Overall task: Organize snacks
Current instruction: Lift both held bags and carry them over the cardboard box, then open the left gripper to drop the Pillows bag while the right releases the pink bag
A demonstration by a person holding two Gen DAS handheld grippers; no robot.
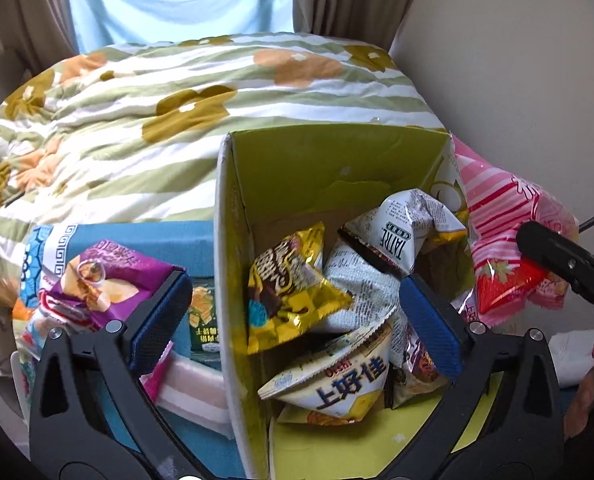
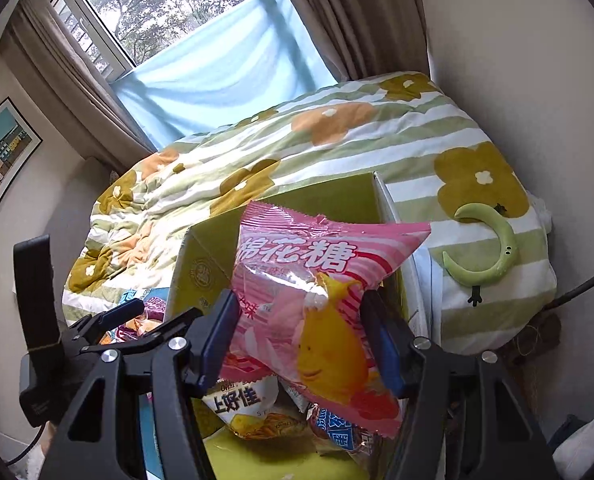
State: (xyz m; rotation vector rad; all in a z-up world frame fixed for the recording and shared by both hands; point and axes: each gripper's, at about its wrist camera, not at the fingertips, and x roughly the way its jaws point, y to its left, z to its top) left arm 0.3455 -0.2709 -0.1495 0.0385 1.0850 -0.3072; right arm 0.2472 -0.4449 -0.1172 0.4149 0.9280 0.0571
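1. Left claw point(image 1: 293, 320) is standing wide open, gripping nothing; its blue ribbed pads are straddling the left wall of the cardboard box point(image 1: 233, 184).
2. Right claw point(image 2: 297, 344) is squeezing a glossy pink marshmallow bag point(image 2: 317, 280), hanging above the box.
3. Below the left claw, crinkled foil packets are lying piled inside the box: a yellow packet point(image 1: 285, 288), a newsprint-patterned packet point(image 1: 409, 228).
4. Left of the left claw, a purple packet point(image 1: 109, 276) is lying outside the box.

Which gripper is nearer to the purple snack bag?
Left. The left gripper hangs open, one finger beside the purple snack bag. The right gripper holds the pink bag over the box.
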